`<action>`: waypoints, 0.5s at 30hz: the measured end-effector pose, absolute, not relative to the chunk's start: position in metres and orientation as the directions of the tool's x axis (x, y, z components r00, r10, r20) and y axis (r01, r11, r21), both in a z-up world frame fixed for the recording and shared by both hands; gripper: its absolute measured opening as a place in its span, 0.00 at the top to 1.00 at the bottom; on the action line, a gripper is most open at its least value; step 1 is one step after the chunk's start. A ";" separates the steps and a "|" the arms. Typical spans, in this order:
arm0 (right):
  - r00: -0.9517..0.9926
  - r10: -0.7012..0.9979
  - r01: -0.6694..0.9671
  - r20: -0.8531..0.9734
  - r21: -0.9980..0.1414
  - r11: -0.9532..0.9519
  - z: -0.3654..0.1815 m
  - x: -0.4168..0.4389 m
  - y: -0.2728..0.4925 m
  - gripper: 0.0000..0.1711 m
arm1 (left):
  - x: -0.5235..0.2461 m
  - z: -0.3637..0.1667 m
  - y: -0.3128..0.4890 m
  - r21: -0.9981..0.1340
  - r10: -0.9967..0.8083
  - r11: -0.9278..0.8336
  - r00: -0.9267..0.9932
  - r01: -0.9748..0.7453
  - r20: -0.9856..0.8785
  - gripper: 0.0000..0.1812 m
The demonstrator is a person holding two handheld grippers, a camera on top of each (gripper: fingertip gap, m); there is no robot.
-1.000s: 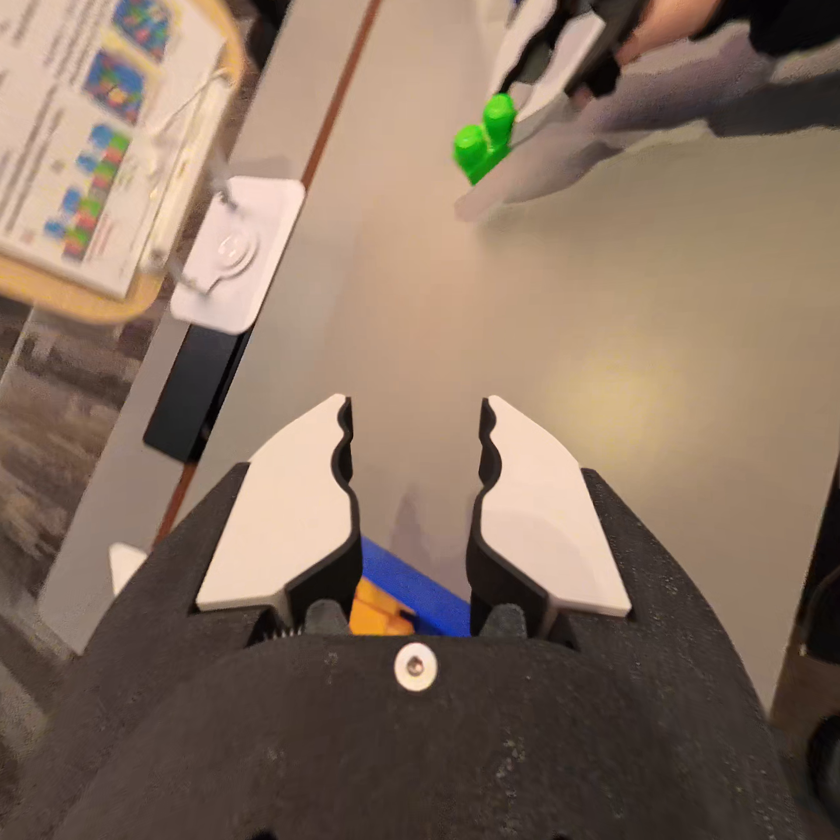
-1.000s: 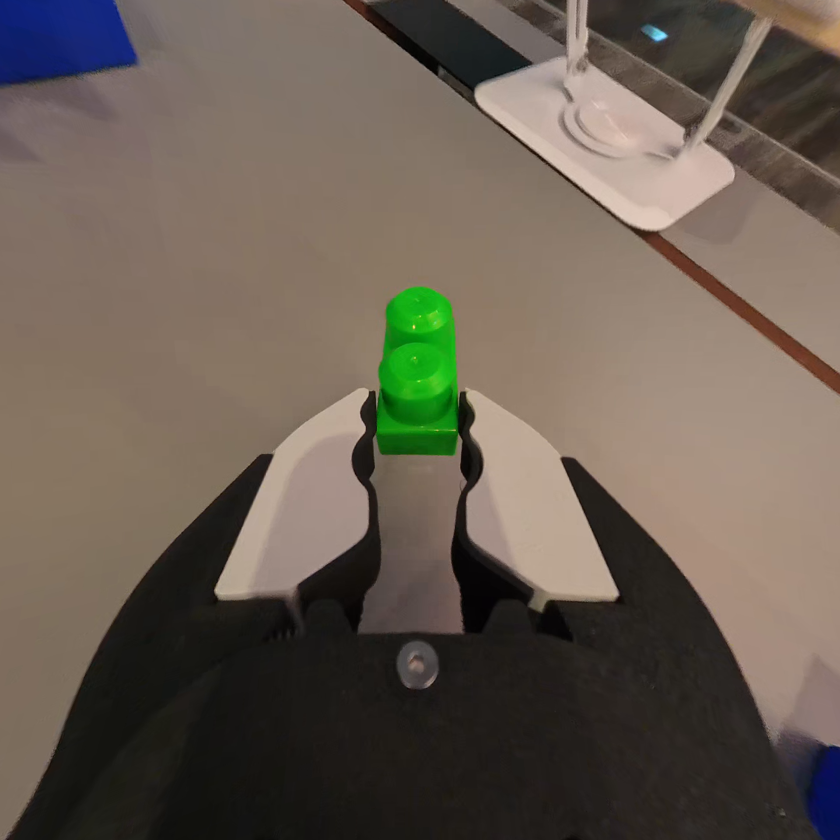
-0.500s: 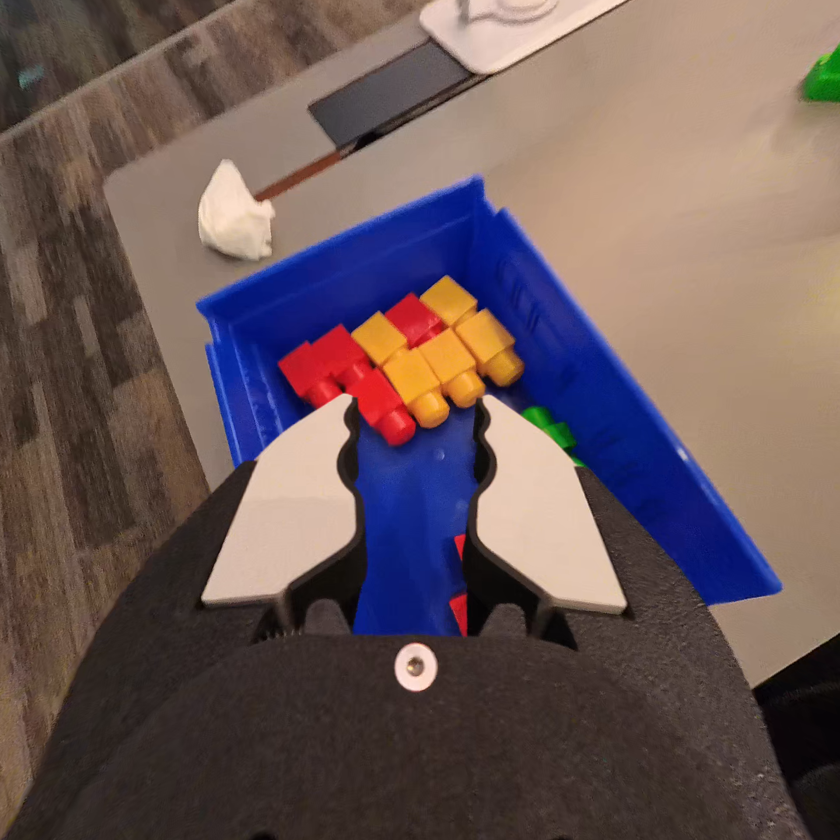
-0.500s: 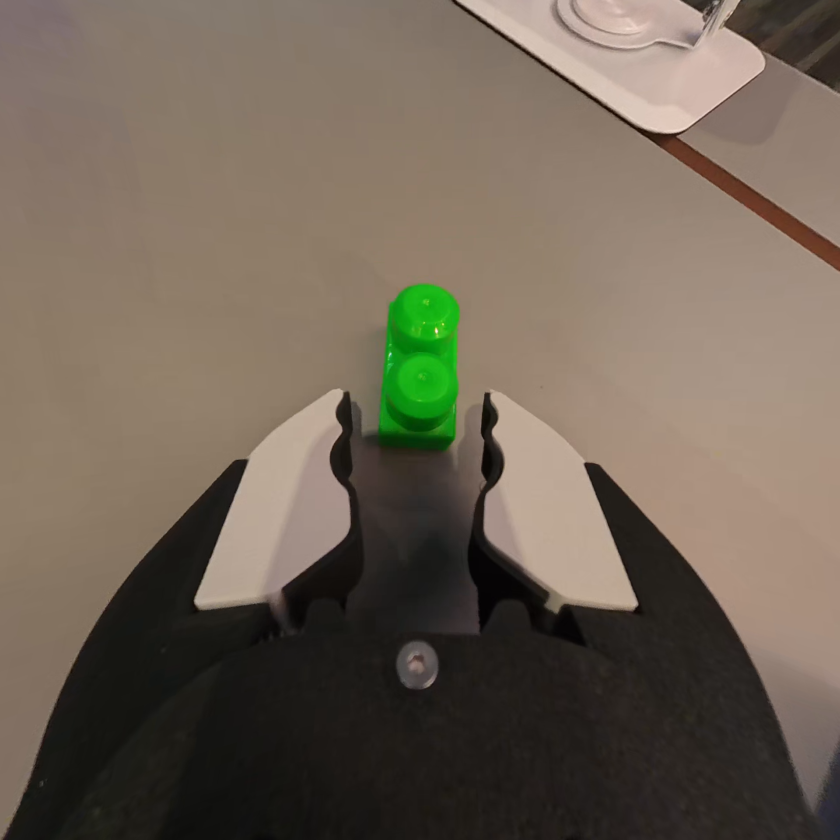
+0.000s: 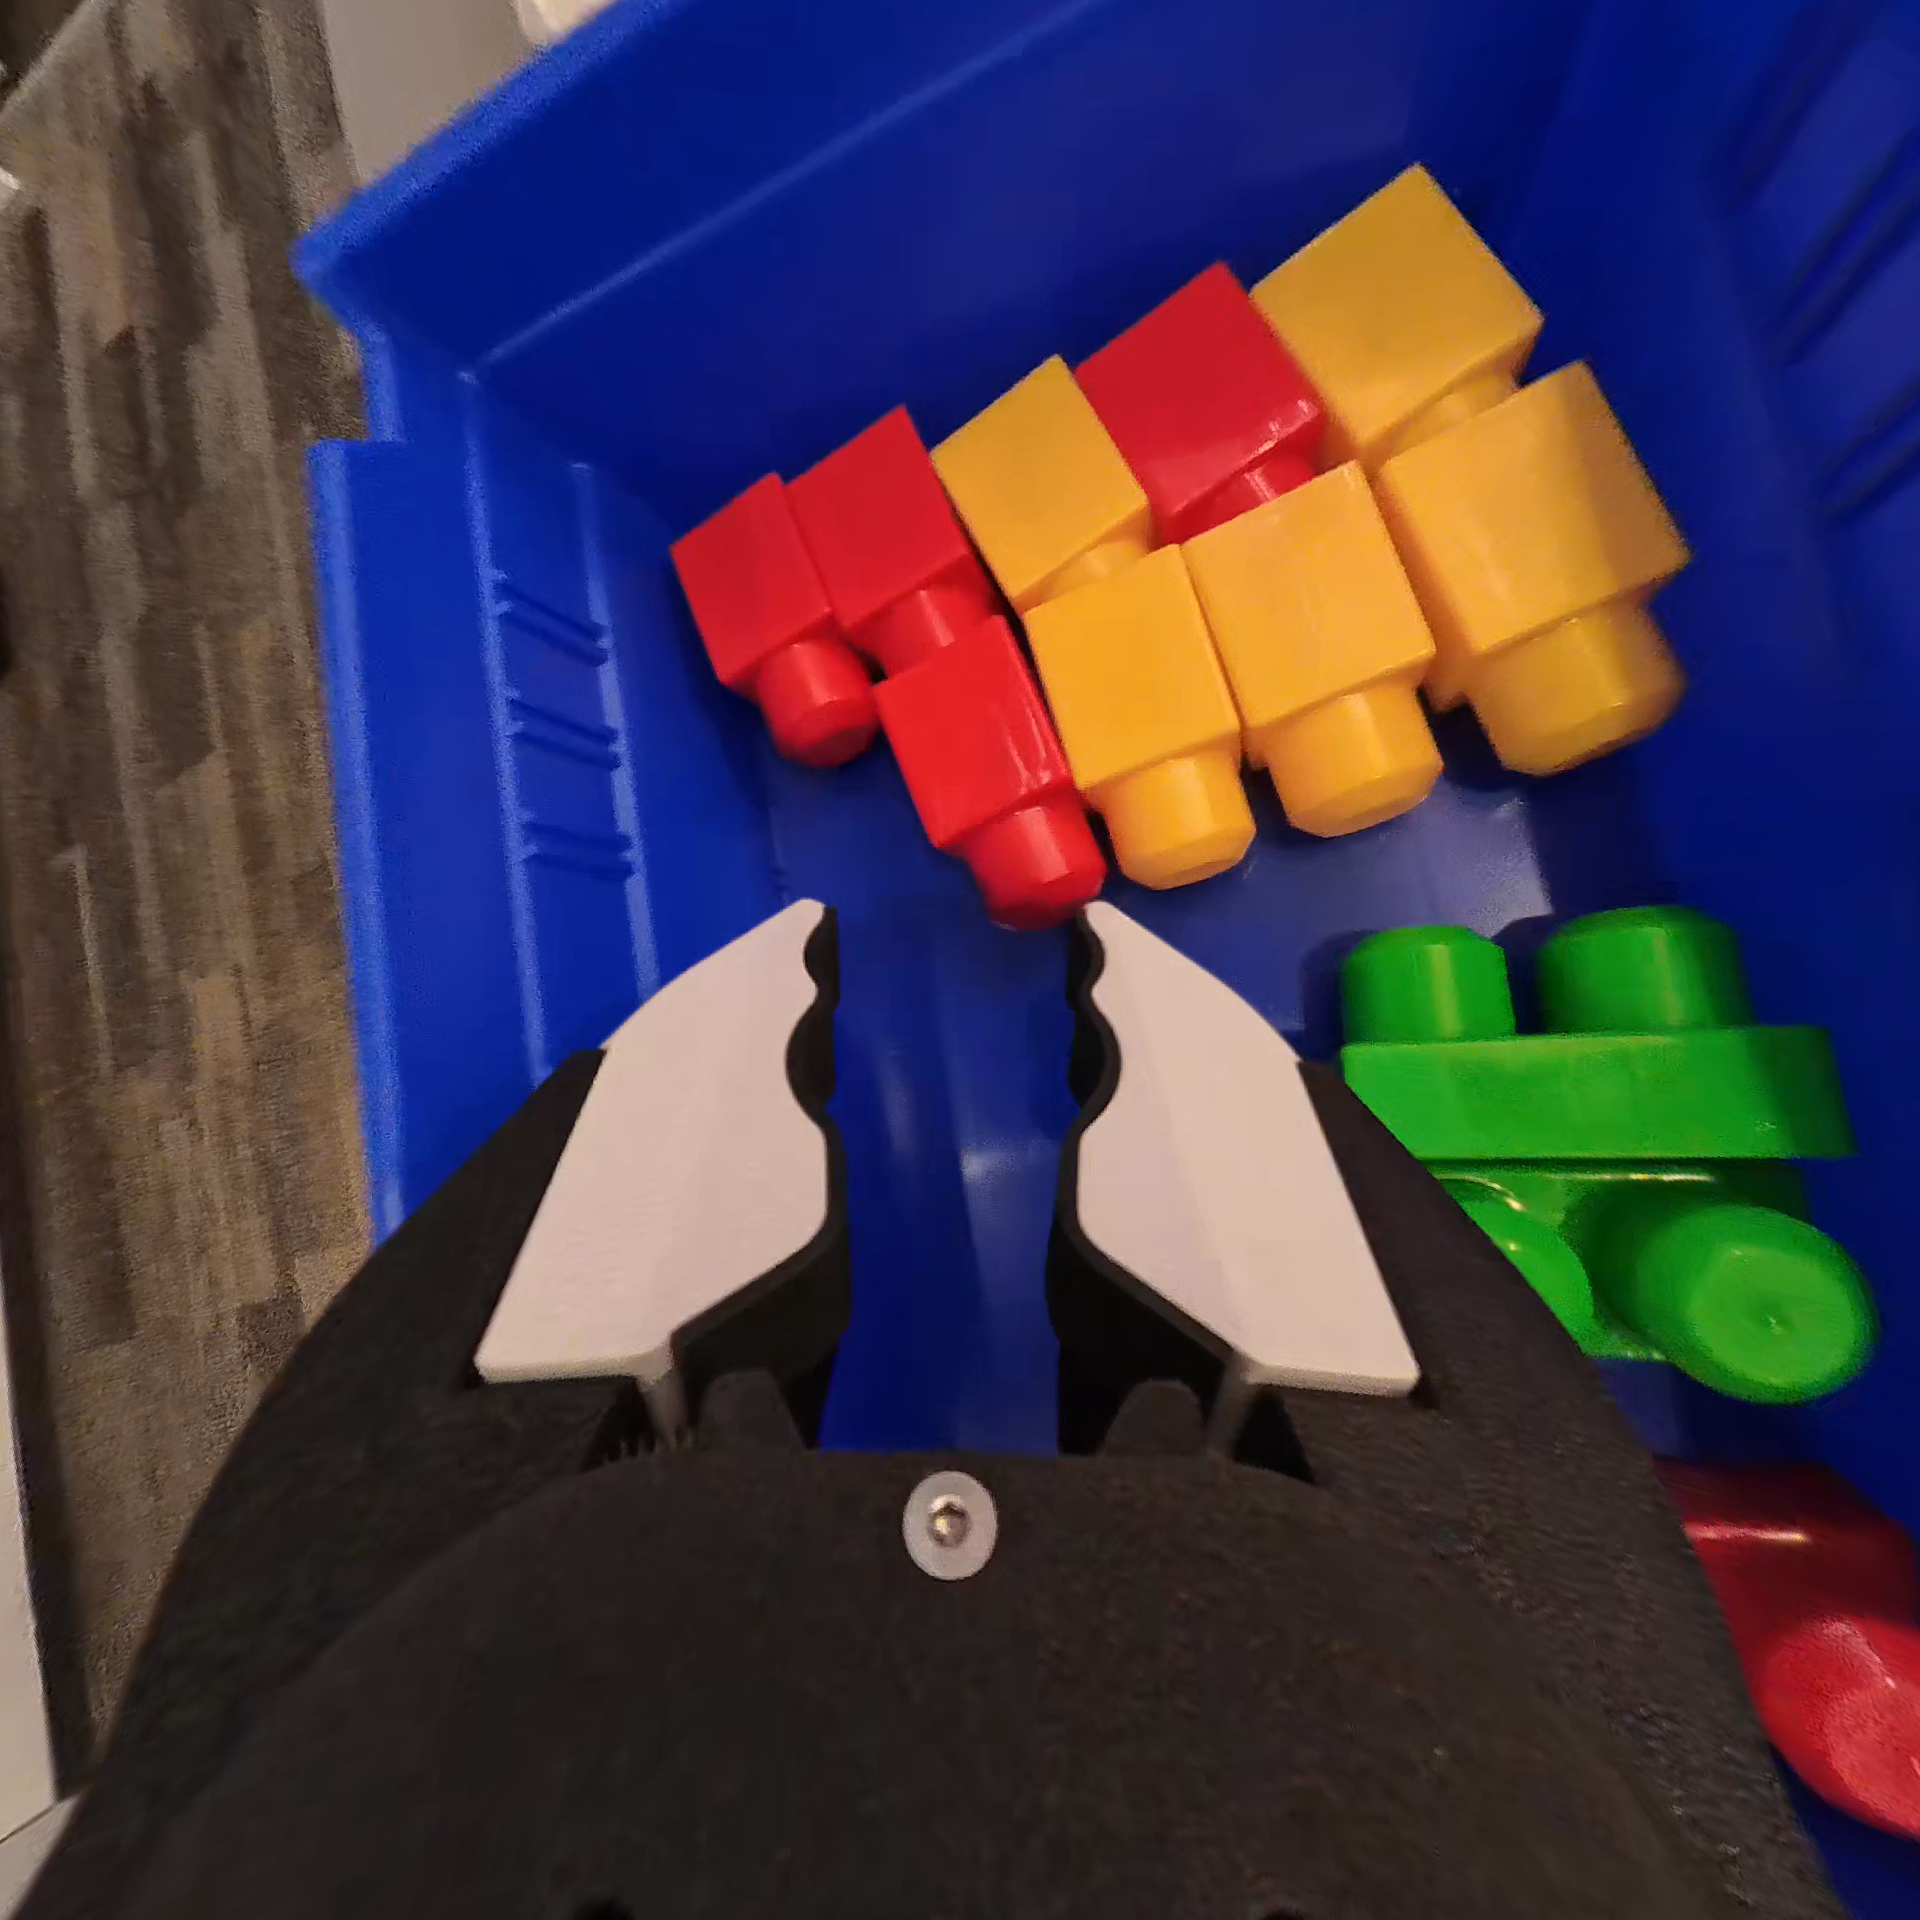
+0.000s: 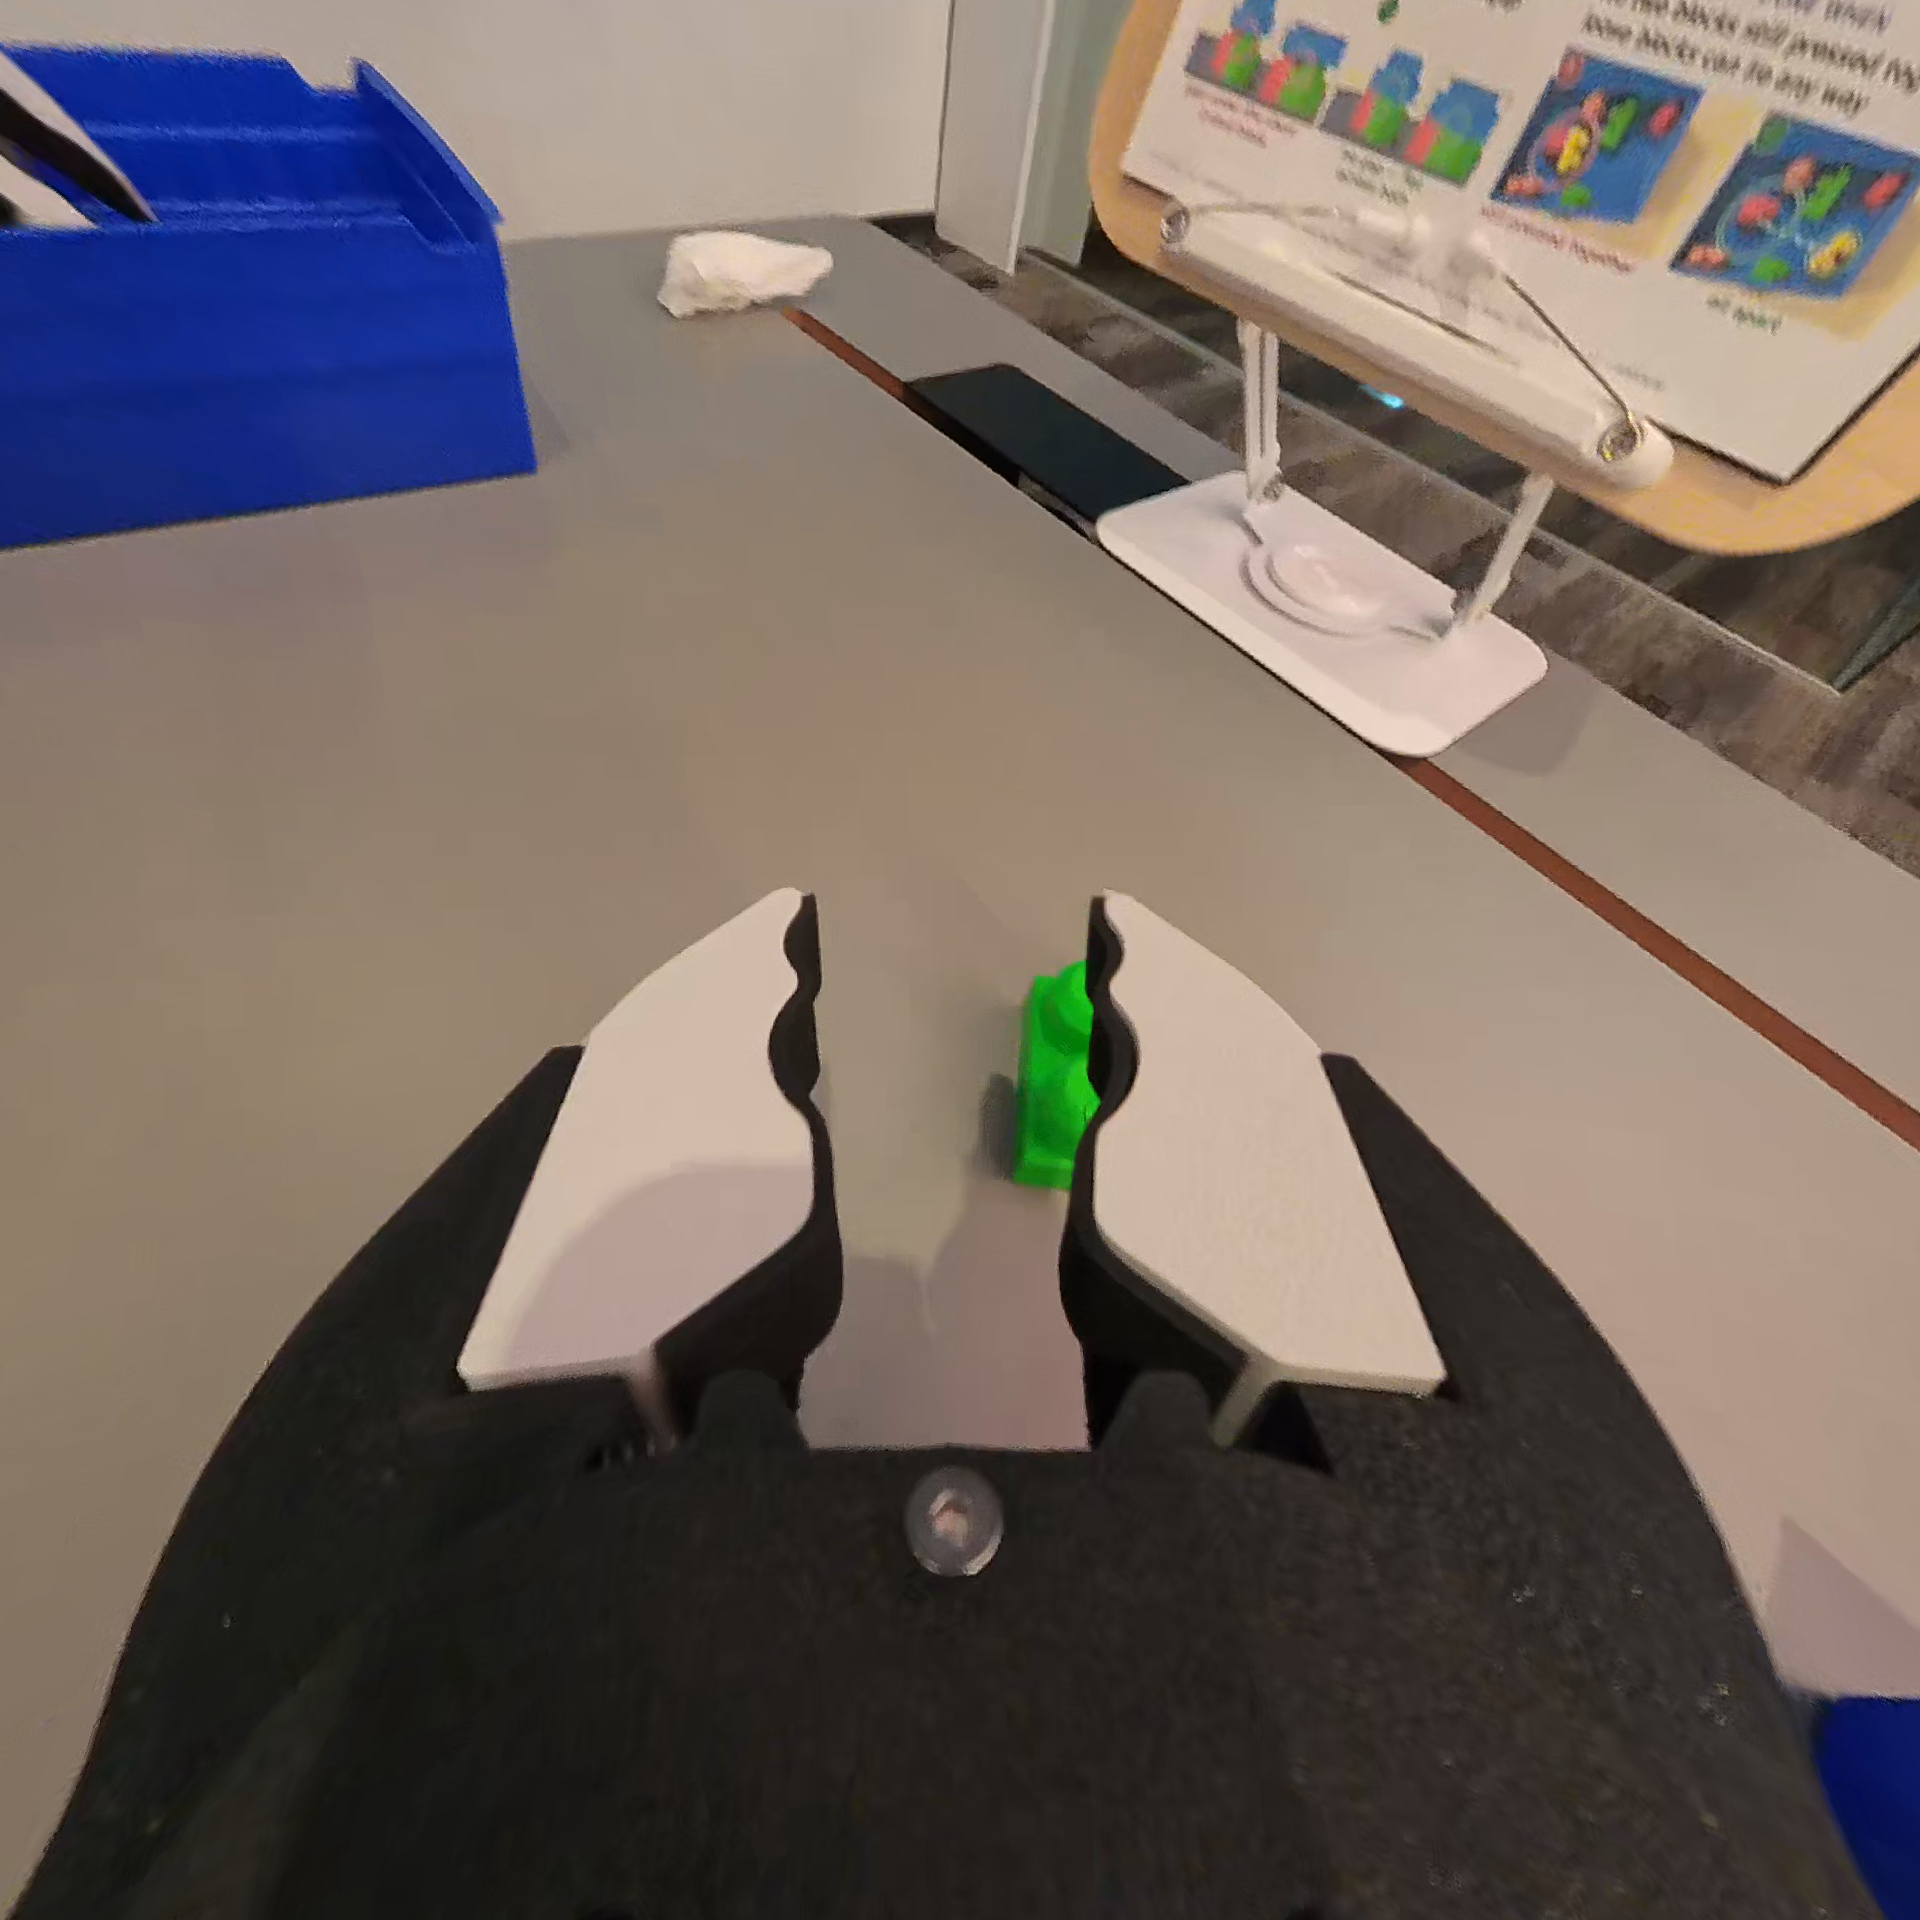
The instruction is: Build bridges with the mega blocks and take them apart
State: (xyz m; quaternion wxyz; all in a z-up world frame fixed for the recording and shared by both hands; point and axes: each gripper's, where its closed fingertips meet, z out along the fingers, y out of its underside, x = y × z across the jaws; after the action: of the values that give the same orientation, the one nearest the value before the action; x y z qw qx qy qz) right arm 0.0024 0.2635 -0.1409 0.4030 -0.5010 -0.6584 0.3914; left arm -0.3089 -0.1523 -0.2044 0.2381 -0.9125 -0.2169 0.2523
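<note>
My left gripper [image 5: 951, 920] is open and empty, low inside the blue bin [image 5: 540, 436]. Its tips are just short of a red block [image 5: 987, 748] lying on its side. Several red and yellow blocks [image 5: 1309, 603] lie in a cluster beyond it. Green blocks [image 5: 1600, 1081] lie to the right, and another red block [image 5: 1829, 1621] sits at the lower right. My right gripper [image 6: 951, 914] is open and empty, raised above the grey table [image 6: 416, 831]. A green two-stud block [image 6: 1049, 1081] stands on the table below it, partly hidden by the right finger.
The blue bin [image 6: 239, 343] shows at the far left of the right wrist view, with the other gripper's tip in it. A white crumpled tissue [image 6: 743, 272], a black slab [image 6: 1049, 442] and a white stand [image 6: 1330, 613] holding an instruction sheet [image 6: 1558, 156] line the table's far edge. My hands' fingertips stand some 55 cm from each other. The red block [image 5: 987, 748] is about 4 cm from my left fingertips and 50 cm from my right.
My left gripper swung from the table over the bin and went down into it. My right gripper opened, let go of the green block on the table and lifted back.
</note>
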 end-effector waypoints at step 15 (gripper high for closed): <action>-0.254 0.948 0.309 0.193 -0.913 0.268 -0.129 0.009 0.240 0.73 | -0.330 -0.228 -0.142 -0.579 0.633 -0.712 0.719 0.397 -0.287 0.84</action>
State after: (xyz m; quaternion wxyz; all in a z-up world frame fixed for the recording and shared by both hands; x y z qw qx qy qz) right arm 0.0087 0.2397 -0.1292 0.4041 -0.4577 -0.6862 0.3954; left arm -0.3297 -0.1425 -0.2277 0.2466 -0.8936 -0.2881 0.2399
